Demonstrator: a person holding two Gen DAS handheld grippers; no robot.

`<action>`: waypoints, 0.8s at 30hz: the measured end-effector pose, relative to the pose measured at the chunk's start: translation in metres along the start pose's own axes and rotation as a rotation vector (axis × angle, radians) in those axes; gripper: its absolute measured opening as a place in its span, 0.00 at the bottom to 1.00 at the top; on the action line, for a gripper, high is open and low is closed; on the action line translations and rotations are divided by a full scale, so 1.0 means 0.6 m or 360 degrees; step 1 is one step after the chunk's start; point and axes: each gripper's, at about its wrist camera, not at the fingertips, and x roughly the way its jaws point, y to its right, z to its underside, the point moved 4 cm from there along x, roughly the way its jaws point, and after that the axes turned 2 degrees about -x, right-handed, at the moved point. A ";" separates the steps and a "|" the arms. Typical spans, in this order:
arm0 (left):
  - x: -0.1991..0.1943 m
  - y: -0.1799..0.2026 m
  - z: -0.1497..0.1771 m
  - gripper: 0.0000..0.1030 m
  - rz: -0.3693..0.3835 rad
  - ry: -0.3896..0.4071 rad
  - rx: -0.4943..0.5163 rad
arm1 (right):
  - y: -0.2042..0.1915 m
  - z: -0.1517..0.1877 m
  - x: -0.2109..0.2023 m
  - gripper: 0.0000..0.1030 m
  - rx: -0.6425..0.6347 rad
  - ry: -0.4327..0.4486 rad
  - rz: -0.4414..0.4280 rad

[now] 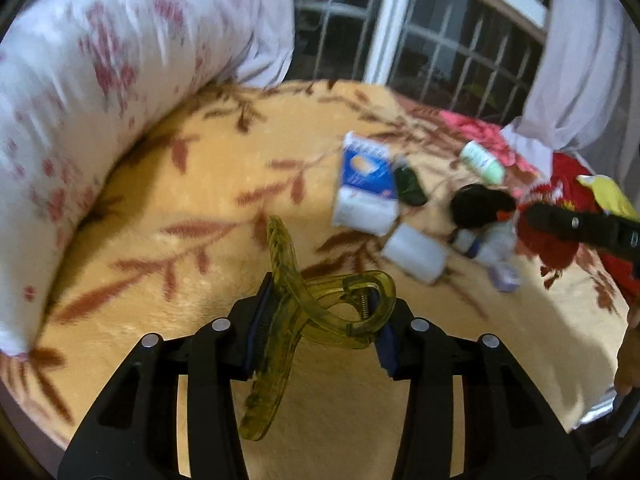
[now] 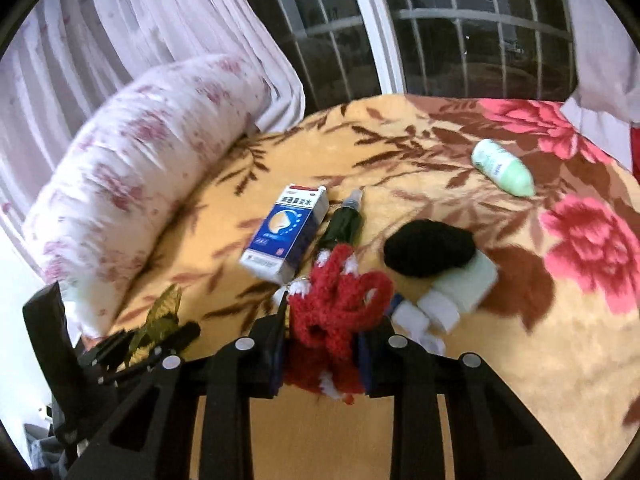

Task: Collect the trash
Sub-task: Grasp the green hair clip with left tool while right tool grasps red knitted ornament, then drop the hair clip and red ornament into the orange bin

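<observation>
Left gripper clamps a yellow-green hair claw, held above the blanket. Right gripper pinches a red fuzzy knit piece, lifted clear. Beyond it on the bed: blue-white box, dark bottle, black bundle, white blocks. Farther right, green-white bottle.

The blue-and-white box carries white Chinese print — too blurred to read.
</observation>
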 end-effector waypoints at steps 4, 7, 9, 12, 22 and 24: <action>-0.064 0.037 0.011 0.42 0.0069 0.0069 0.0108 | 0.001 0.045 -0.073 0.27 -0.0001 0.0050 -0.0011; -0.109 0.066 0.039 0.42 0.0152 0.0077 0.0177 | -0.006 0.092 -0.124 0.27 -0.0025 0.0071 -0.0007; -0.136 0.085 0.070 0.42 0.0216 0.0065 0.0226 | -0.013 0.137 -0.157 0.28 -0.0047 0.0070 -0.0009; -0.158 0.106 0.117 0.42 0.0253 0.0024 0.0287 | -0.027 0.202 -0.193 0.28 -0.0099 0.0057 0.0013; -0.154 0.137 0.288 0.42 0.0291 -0.0270 0.0440 | -0.037 0.399 -0.205 0.29 -0.0007 -0.0125 0.0003; -0.139 0.136 0.324 0.42 0.0281 -0.0363 0.0464 | -0.032 0.434 -0.189 0.29 0.0035 -0.0201 -0.0010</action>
